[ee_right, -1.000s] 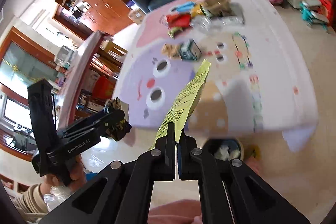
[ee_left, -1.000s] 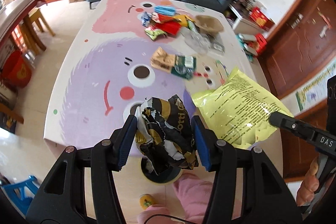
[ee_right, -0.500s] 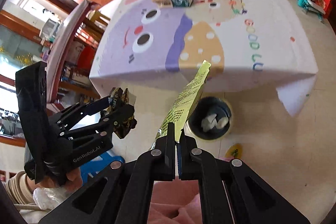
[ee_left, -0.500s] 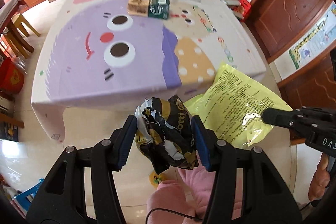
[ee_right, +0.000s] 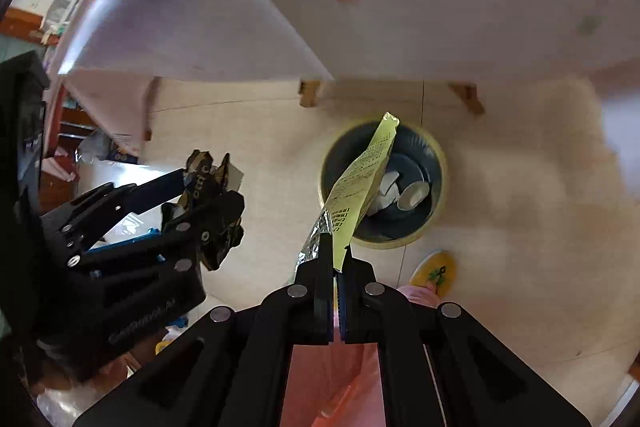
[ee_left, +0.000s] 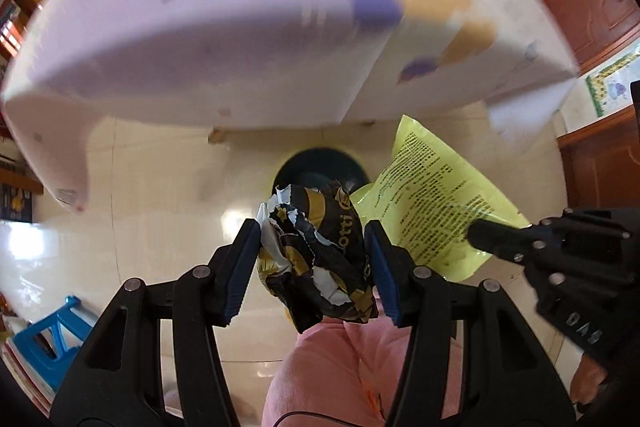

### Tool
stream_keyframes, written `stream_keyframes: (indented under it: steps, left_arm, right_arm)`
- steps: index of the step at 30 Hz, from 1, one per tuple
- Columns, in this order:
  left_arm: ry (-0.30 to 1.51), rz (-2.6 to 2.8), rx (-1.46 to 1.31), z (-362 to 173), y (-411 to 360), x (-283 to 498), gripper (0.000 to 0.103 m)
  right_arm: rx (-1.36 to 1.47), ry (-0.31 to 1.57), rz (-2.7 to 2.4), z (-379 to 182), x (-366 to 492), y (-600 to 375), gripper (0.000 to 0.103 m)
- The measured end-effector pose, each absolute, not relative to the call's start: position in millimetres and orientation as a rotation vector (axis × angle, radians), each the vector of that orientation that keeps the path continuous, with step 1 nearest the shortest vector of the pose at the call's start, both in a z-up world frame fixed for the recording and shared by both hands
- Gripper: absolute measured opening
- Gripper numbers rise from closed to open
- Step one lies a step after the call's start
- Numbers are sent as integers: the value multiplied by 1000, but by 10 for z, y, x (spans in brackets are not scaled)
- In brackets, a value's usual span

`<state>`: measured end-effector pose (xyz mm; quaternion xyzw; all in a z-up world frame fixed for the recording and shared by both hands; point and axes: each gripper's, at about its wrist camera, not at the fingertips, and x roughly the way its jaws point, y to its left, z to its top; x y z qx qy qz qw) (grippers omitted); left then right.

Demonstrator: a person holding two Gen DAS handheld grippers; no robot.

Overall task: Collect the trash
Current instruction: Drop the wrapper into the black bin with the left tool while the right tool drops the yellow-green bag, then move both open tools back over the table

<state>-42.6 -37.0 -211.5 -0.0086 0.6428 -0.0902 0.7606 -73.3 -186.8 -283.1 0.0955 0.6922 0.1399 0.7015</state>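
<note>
My left gripper [ee_left: 314,247] is shut on a crumpled black-and-gold wrapper [ee_left: 320,259], pointing down at the floor. Behind the wrapper shows the dark round trash bin [ee_left: 320,163], partly hidden. My right gripper [ee_right: 335,255] is shut on the lower edge of a flat yellow packet [ee_right: 360,179], which hangs over the bin [ee_right: 434,183]; white scraps lie inside it. The right gripper [ee_left: 480,229] pinches the yellow packet [ee_left: 436,203] at the right of the left wrist view. The left gripper [ee_right: 208,187] with its wrapper [ee_right: 204,171] shows at the left of the right wrist view.
The table with its cartoon cloth [ee_left: 240,27] overhangs the bin; wooden legs [ee_right: 310,93] stand just behind it. A blue stool [ee_left: 56,327] sits on the tiled floor at lower left. Pink trouser legs [ee_left: 340,375] and a yellow slipper [ee_right: 434,273] are below the grippers.
Both grippers have dropped from above the tabletop to below its edge, tilting downward. The bin has come into view beneath them. Each gripper still holds its piece of trash.
</note>
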Motion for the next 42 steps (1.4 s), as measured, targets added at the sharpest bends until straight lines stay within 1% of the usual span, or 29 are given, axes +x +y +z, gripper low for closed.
stream_keyframes:
  steps: [2, 7, 9, 10, 11, 12, 13, 14, 18, 19, 23, 24, 27, 30, 36, 42]
  left_arm:
    - [1422, -183, -2, -2454, -424, -399, 51]
    - [1453, -149, 21, -3185, -489, -305, 51]
    - [1460, -138, 9, -3418, -489, -258, 52]
    - [1462, -135, -1, -3530, -485, -228, 52]
    - [1463, -130, -9, -3637, -480, -197, 53]
    - [1461, -126, -11, -3709, -488, -175, 54]
    - [1462, -120, -13, -3812, -494, -143, 55]
    - [1470, -121, -14, -3881, -510, -123, 55]
    - [1456, -93, -8, -4047, -553, -63, 63]
    - [1456, -88, -9, -4057, -560, -67, 65]
    - [1459, -71, -19, -4020, -583, -67, 66]
    - [1455, -72, -16, -3975, -594, -87, 67]
    - [1441, -80, -4, -3806, -591, -134, 75]
    - [1428, -82, 4, -3597, -583, -171, 76]
    - [1385, -86, -28, -2928, -529, -257, 76]
    - [1308, -116, -62, -1941, -421, -321, 76]
  right_arm:
    - [232, 1570, 303, -3244, -695, -1887, 2]
    - [285, 1606, 277, -3941, -550, -1965, 2]
    - [304, 1619, 271, -4153, -469, -2000, 7]
    - [314, 1623, 268, -4253, -436, -2012, 13]
    - [320, 1620, 266, -4330, -415, -2027, 24]
    - [320, 1614, 263, -4376, -361, -2032, 29]
    - [310, 1606, 246, -4420, -332, -2052, 37]
    - [305, 1599, 233, -4464, -313, -2079, 42]
    - [295, 1564, 217, -4435, -293, -2130, 43]
    - [274, 1555, 211, -4378, -302, -2128, 43]
    - [242, 1533, 218, -4106, -382, -2126, 43]
    - [241, 1527, 222, -4002, -406, -2130, 43]
    - [233, 1503, 219, -3689, -482, -2161, 43]
    - [218, 1473, 209, -3297, -566, -2154, 43]
    - [202, 1425, 183, -2316, -711, -2128, 43]
    - [174, 1307, 170, -1133, -716, -2060, 43]
